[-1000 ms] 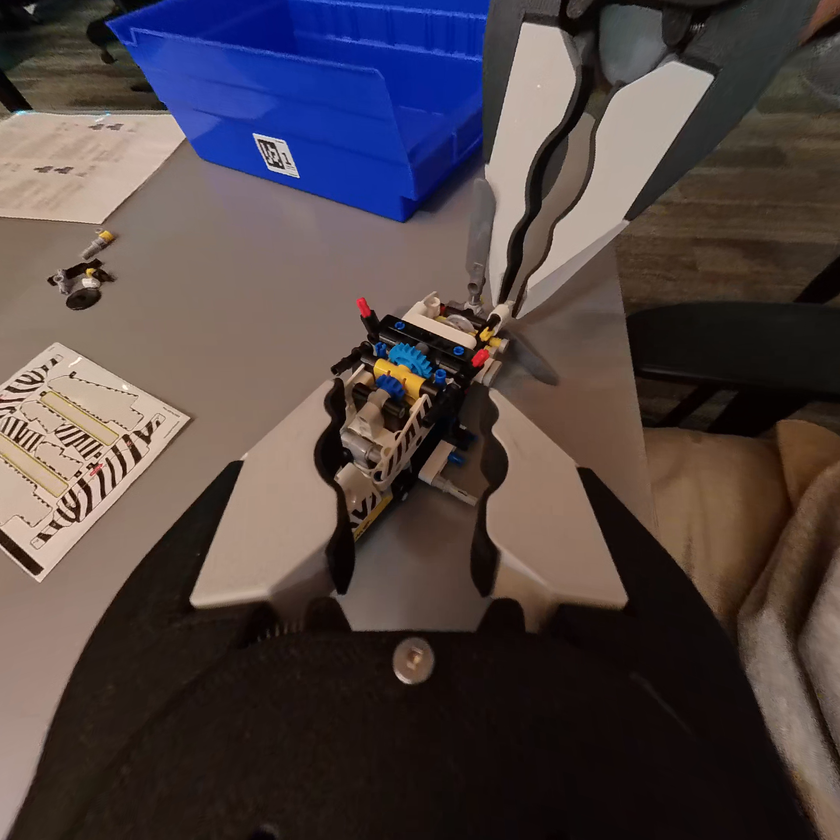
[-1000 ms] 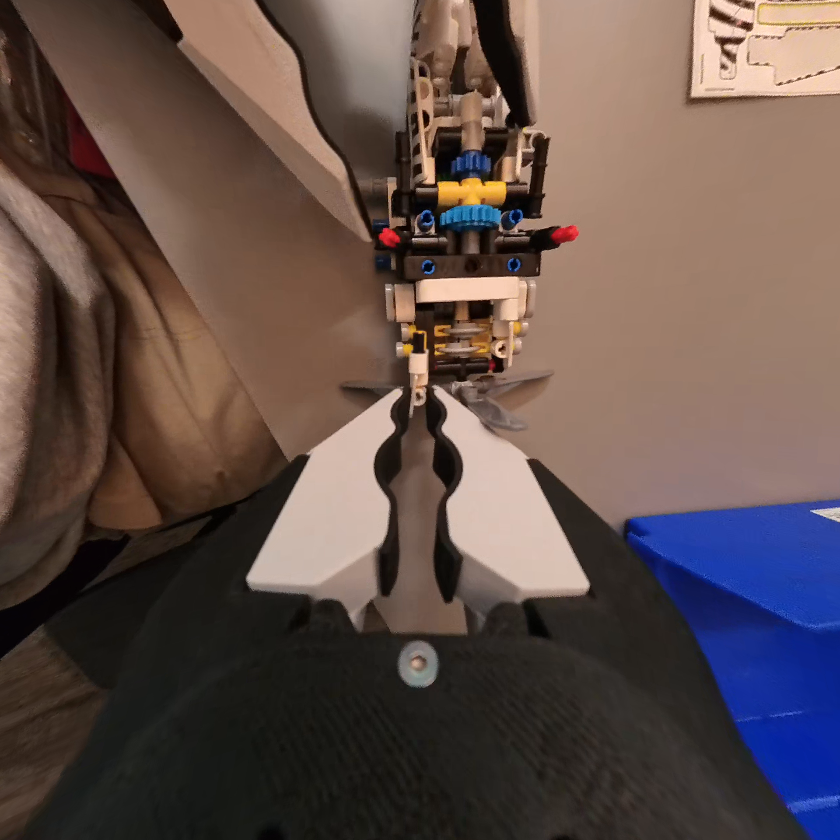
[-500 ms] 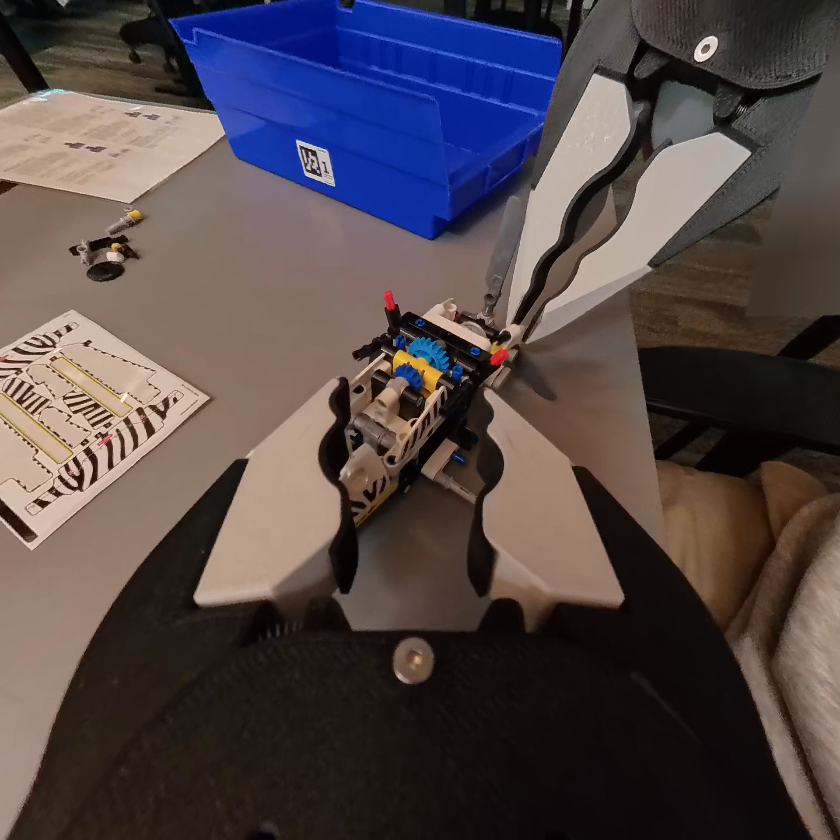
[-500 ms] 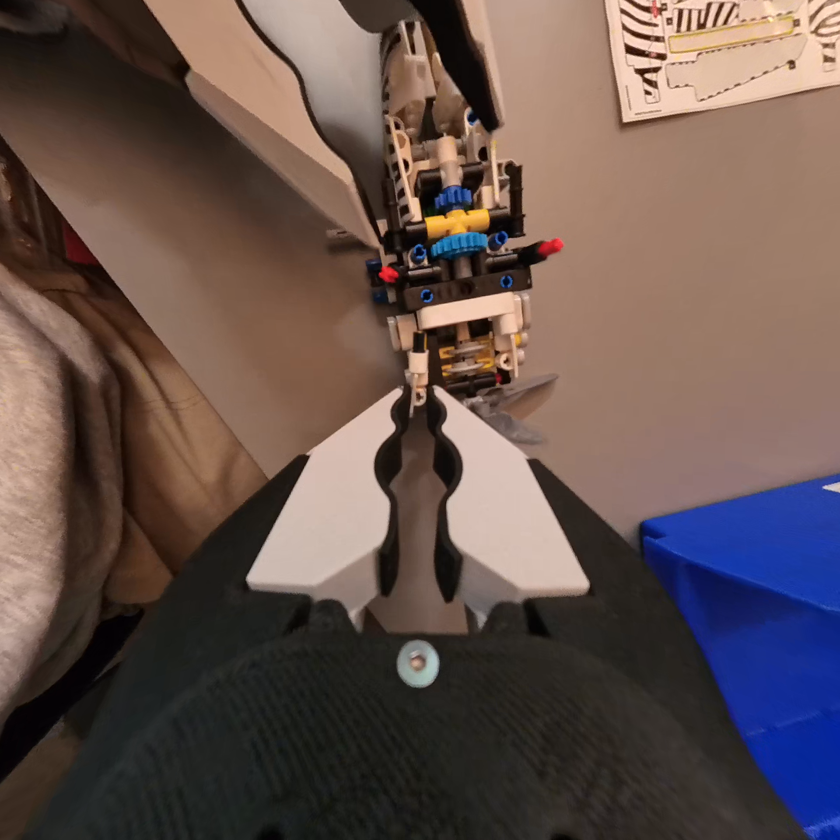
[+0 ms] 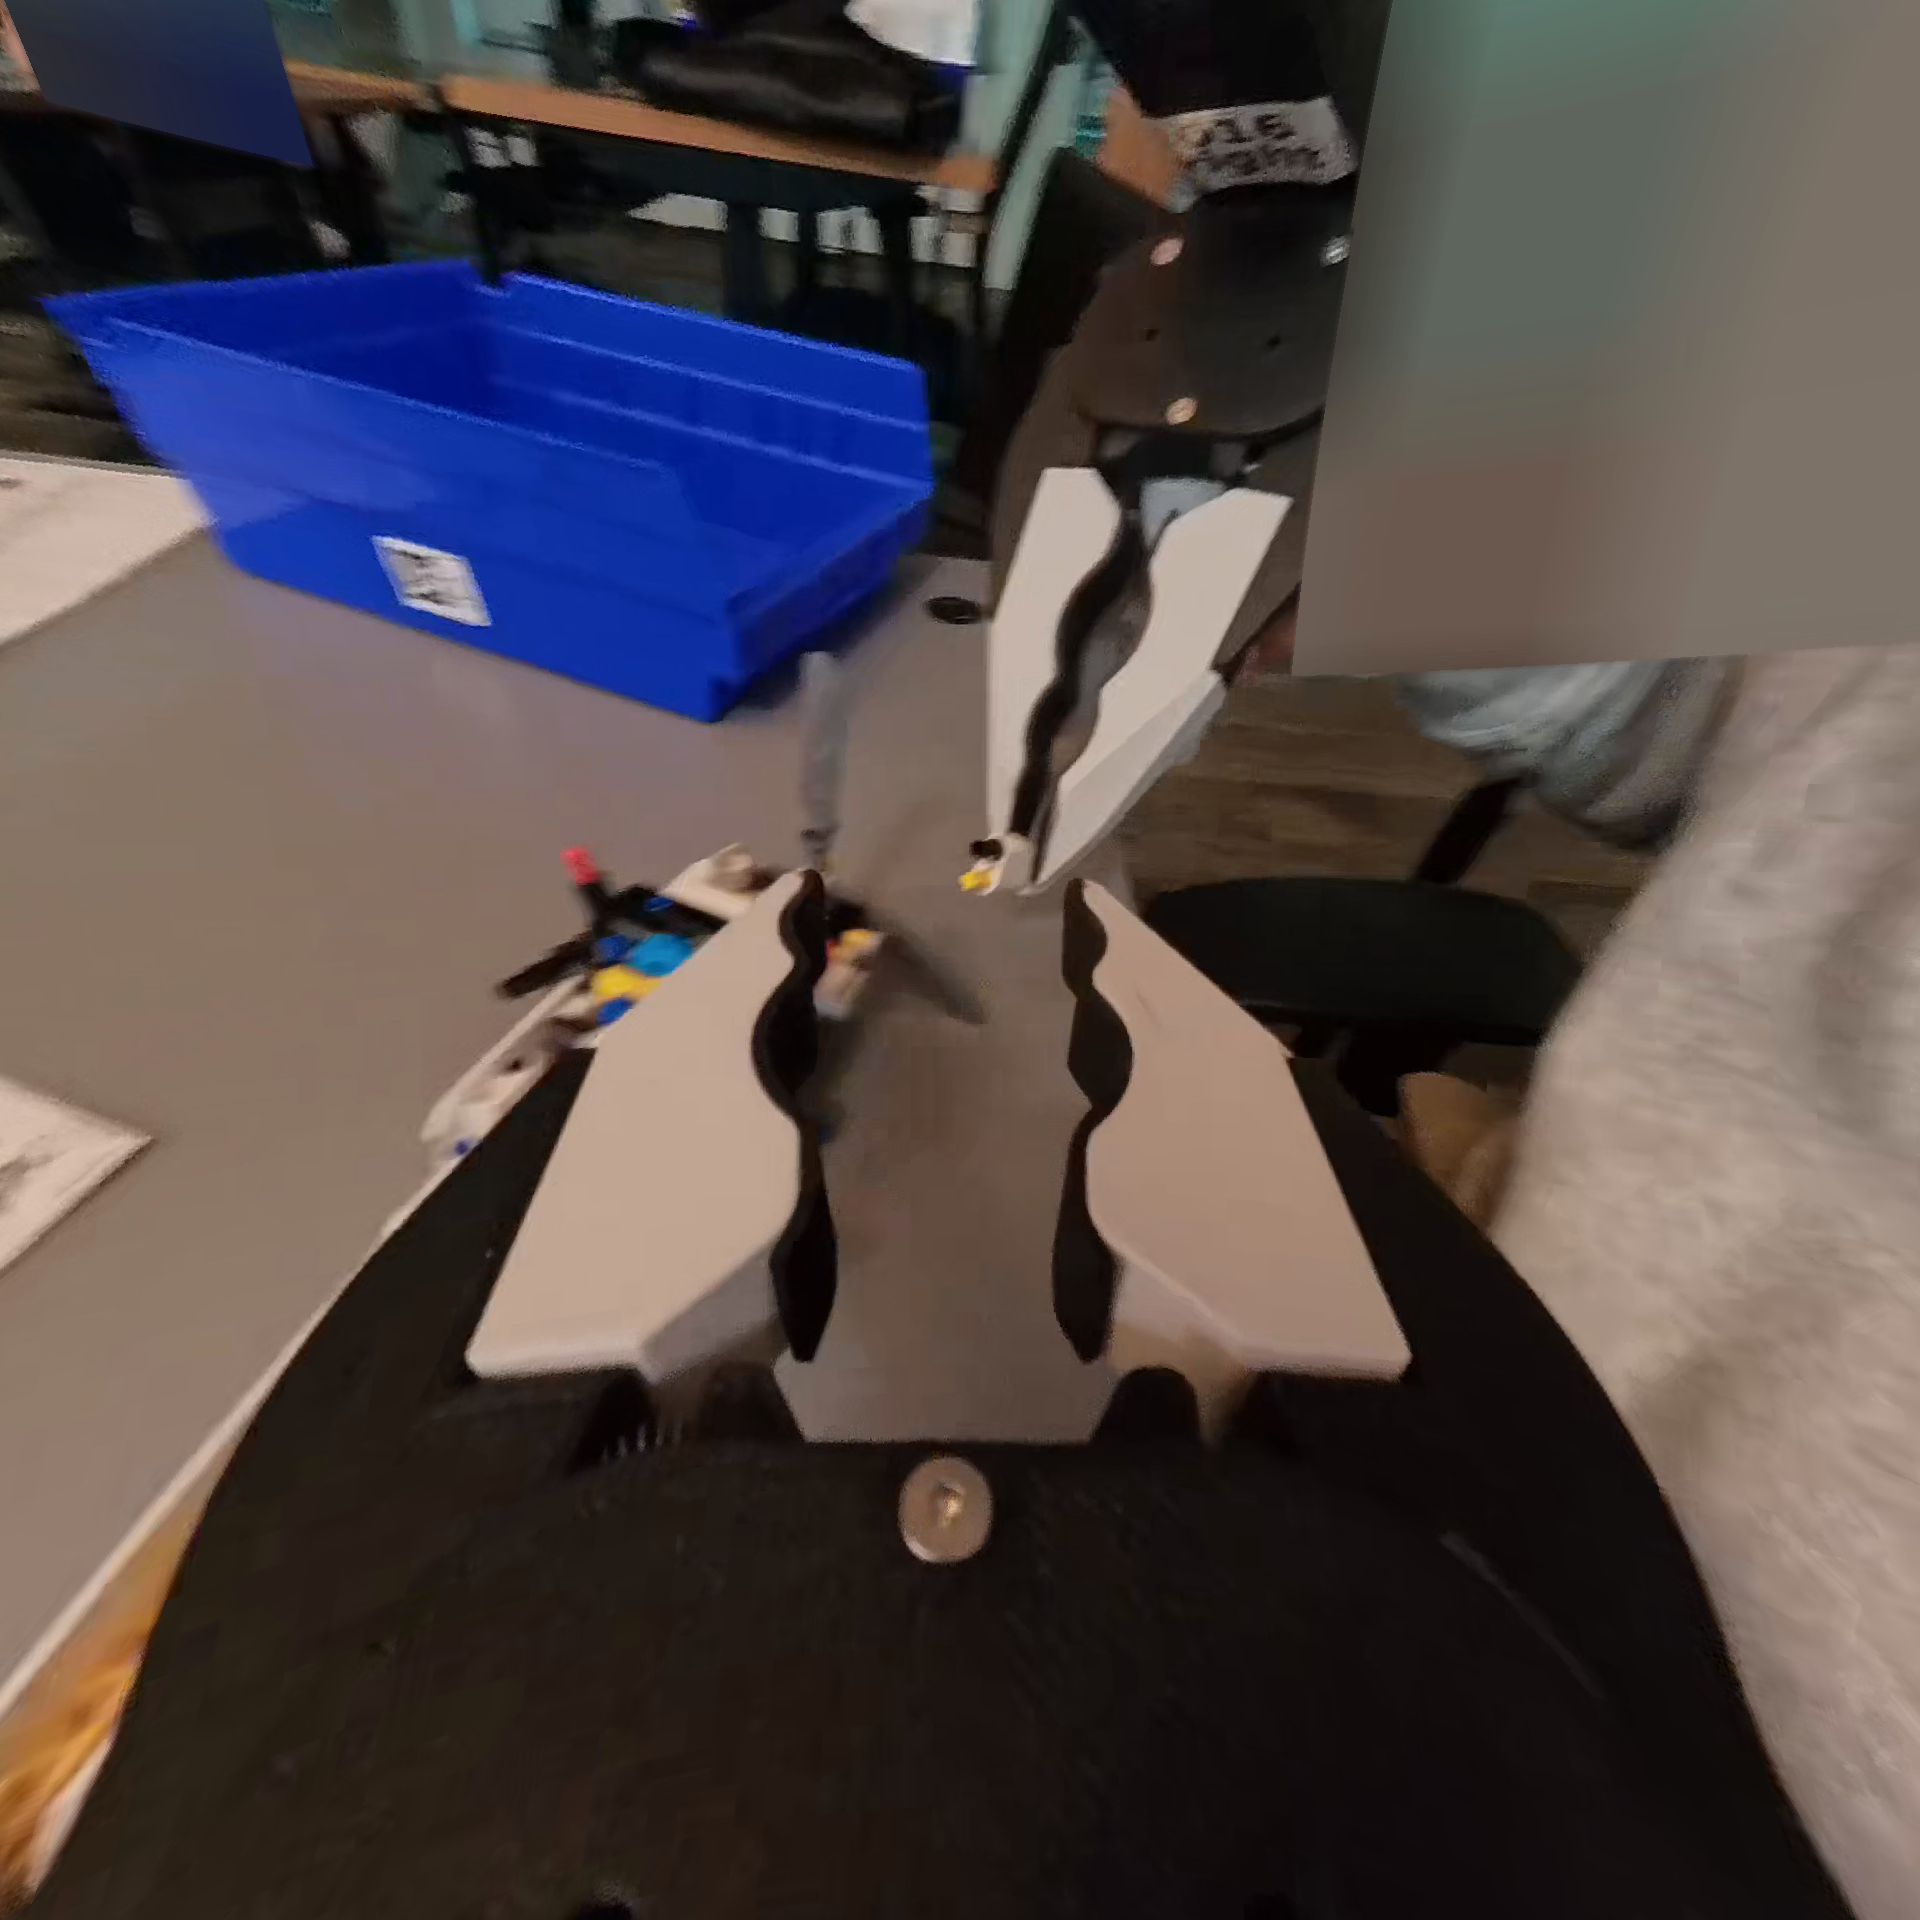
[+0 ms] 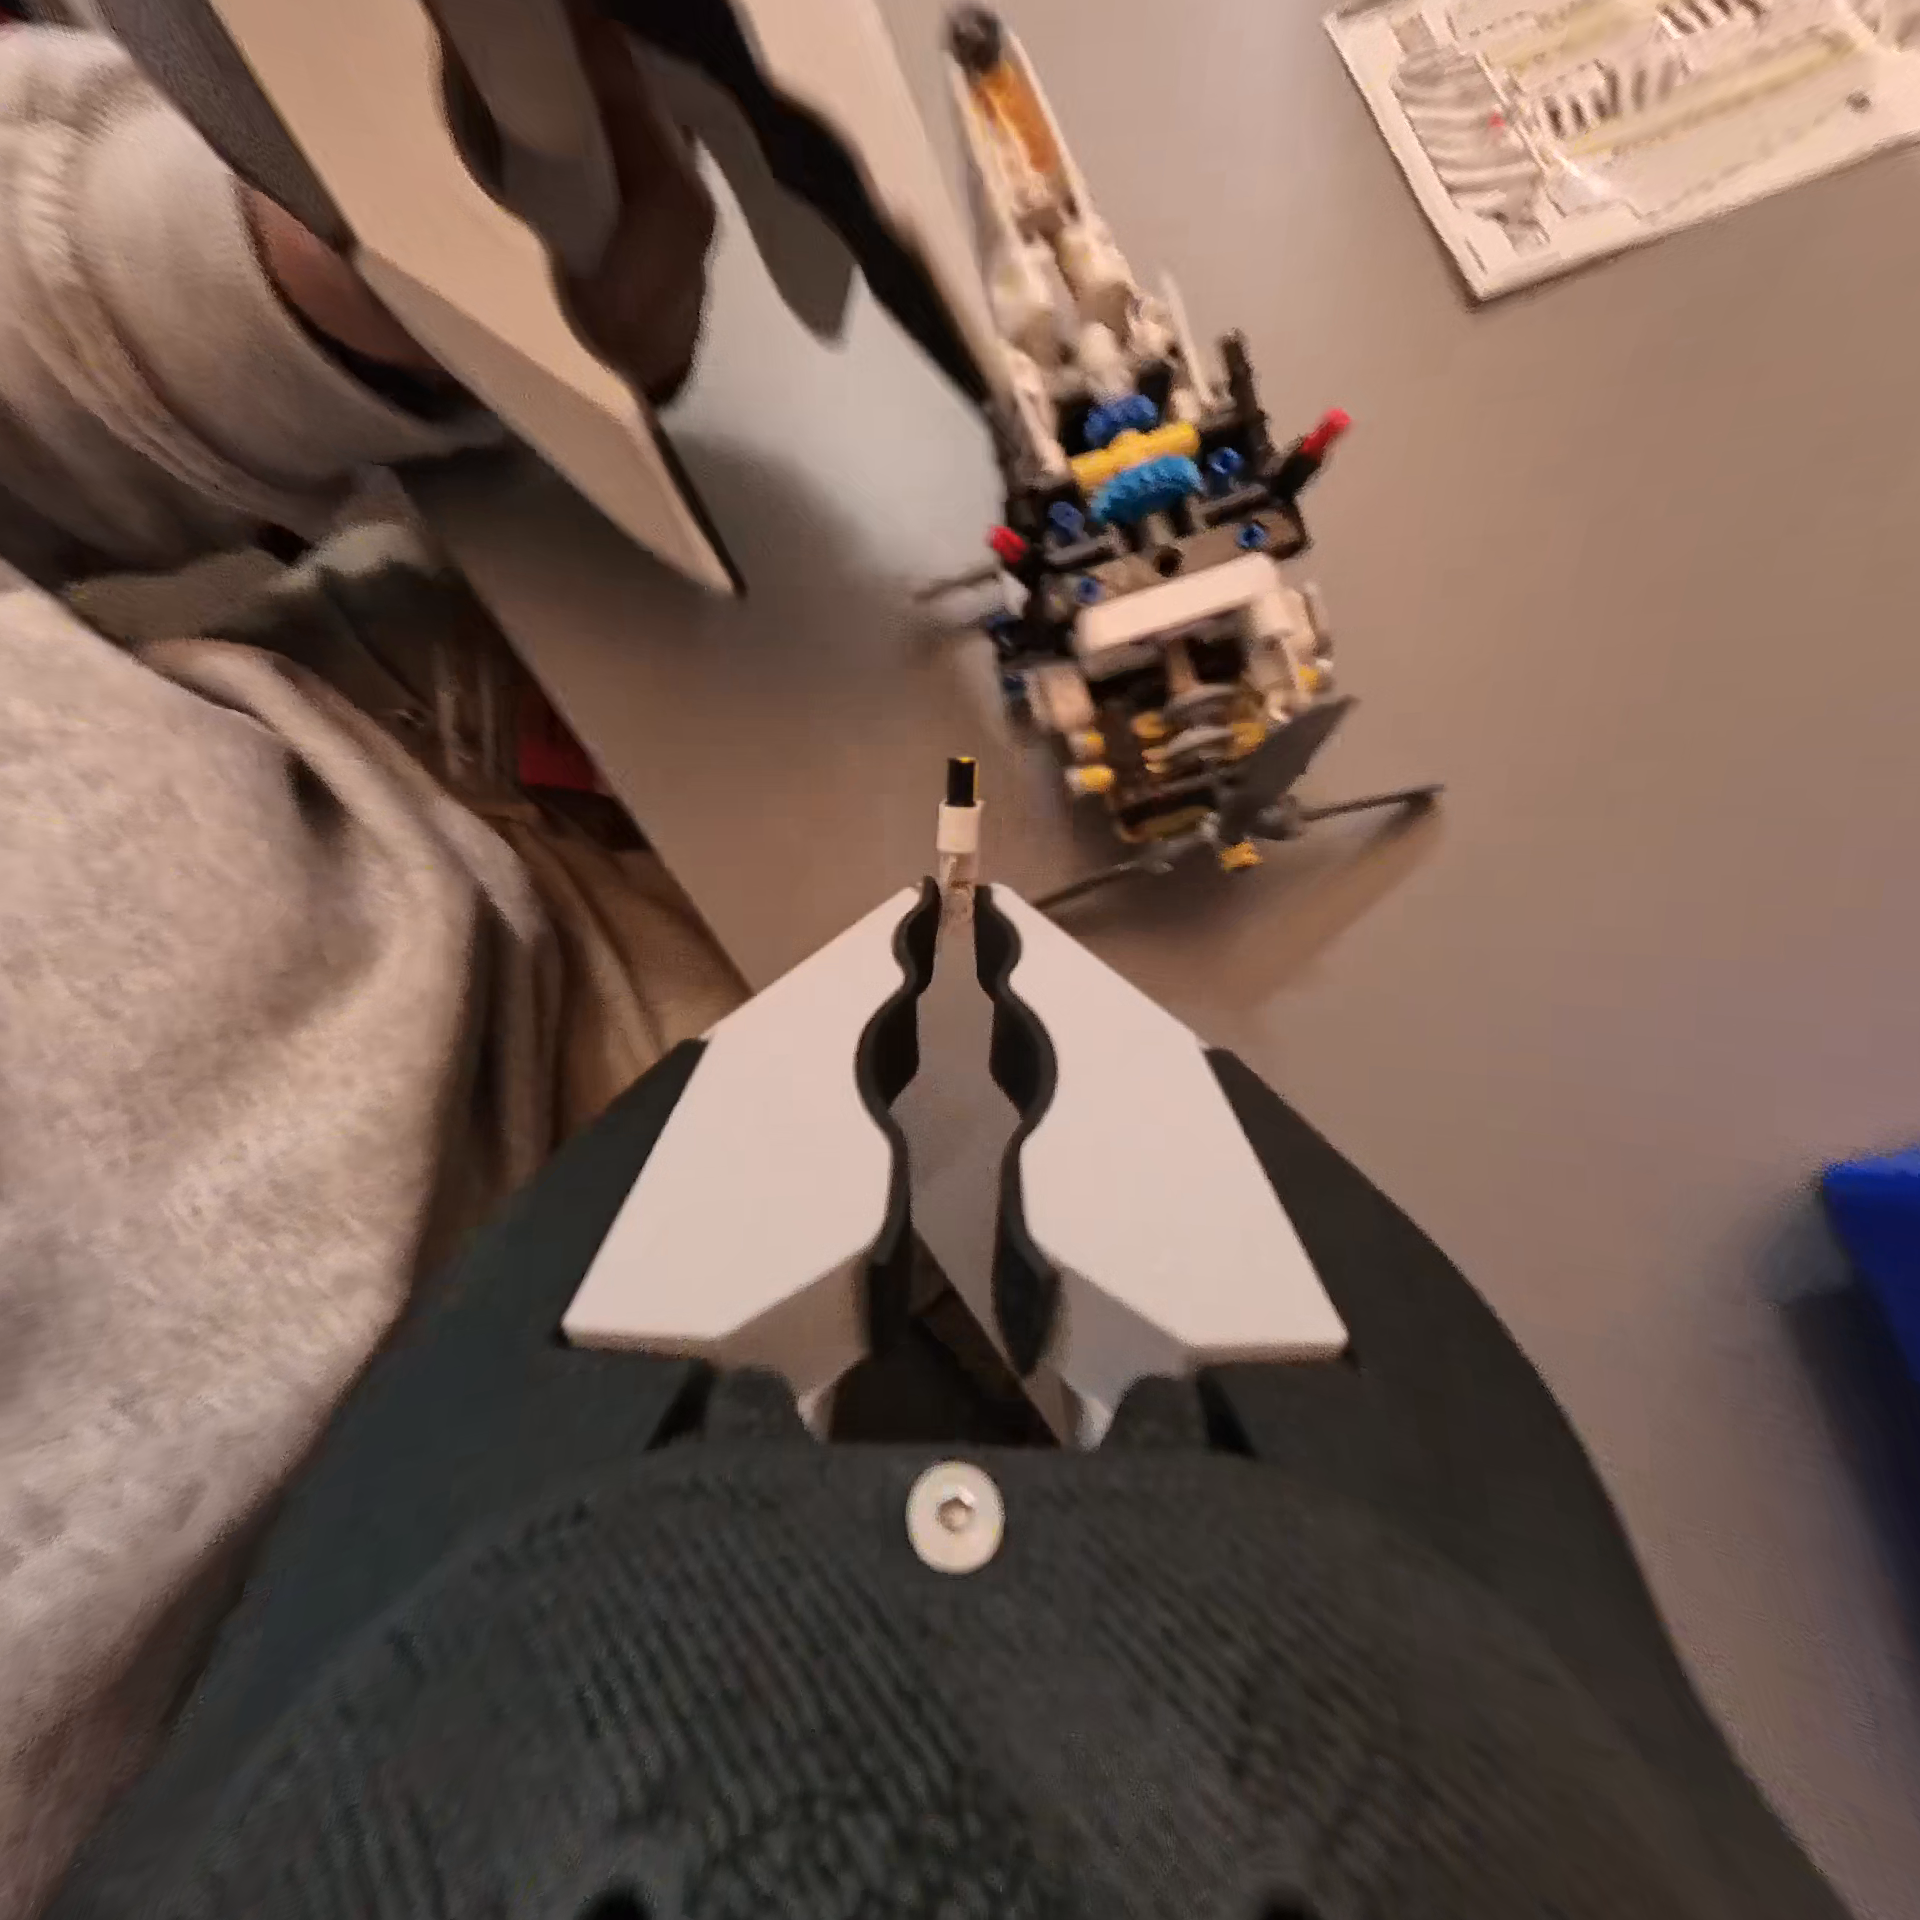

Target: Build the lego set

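Observation:
The part-built lego model [image 5: 623, 966], black and white with blue and yellow gears and red pins, lies on the grey table [image 5: 312, 831], just left of my left finger. My left gripper [image 5: 940, 894] is open and empty above the table beside it. My right gripper [image 6: 951, 894] is shut on a small white pin with a yellow and black tip [image 6: 956, 821], held in the air short of the model [image 6: 1164, 623]. The right gripper [image 5: 1023, 873] and its pin [image 5: 982, 862] also show in the left wrist view. One of the left gripper's fingers [image 6: 540, 395] shows at the upper left.
A blue bin [image 5: 520, 488] stands at the back of the table. A striped sticker sheet [image 6: 1610, 125] lies beyond the model. The table's right edge is close, with a black chair [image 5: 1351, 956] past it. A person's grey sleeve [image 5: 1714, 1039] is at the right. My hands' fingertips stand some 6 cm from each other.
My left gripper has let go of the model and moved off to its right. My right gripper has drawn back from the model with the small pin still in it.

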The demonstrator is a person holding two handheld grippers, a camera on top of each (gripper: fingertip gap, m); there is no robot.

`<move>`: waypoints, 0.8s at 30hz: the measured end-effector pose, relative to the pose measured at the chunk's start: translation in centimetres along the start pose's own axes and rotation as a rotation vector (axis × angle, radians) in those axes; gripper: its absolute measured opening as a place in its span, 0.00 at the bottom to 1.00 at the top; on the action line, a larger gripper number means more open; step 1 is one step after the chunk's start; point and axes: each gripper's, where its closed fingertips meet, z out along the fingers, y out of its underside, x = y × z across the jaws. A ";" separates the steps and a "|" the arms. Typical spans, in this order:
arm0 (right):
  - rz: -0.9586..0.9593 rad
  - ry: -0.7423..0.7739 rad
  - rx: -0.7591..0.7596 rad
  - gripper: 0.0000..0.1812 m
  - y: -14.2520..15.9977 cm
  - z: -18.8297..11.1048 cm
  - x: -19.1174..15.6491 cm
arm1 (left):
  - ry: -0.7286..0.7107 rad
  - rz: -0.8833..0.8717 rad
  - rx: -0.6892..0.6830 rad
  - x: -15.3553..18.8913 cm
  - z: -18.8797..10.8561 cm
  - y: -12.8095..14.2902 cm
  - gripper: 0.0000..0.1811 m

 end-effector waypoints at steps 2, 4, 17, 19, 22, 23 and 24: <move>-0.043 -0.025 0.060 0.03 -0.6 -0.1 -1.3 | 0.108 -0.059 -0.008 2.1 1.0 -0.1 0.21; -0.118 -0.021 0.086 0.03 -1.0 -0.3 -2.2 | 0.188 -0.101 -0.042 3.8 1.9 0.1 0.20; -0.249 -0.083 0.541 0.03 -5.0 -4.2 -4.9 | 0.358 -0.373 0.238 4.5 -0.1 -3.9 0.02; -0.247 -0.078 0.601 0.01 -5.3 -4.4 -5.0 | 0.395 -0.452 0.307 4.3 -0.4 -4.2 0.02; -0.229 -0.084 0.644 0.01 -5.5 -4.3 -5.2 | 0.427 -0.494 0.347 4.2 -0.6 -4.2 0.02; -0.220 -0.091 0.657 0.01 -5.6 -4.3 -5.3 | 0.430 -0.492 0.353 4.2 -0.7 -4.3 0.02; -0.208 -0.098 0.674 0.01 -5.7 -4.4 -5.3 | 0.427 -0.486 0.359 4.3 -0.8 -4.3 0.02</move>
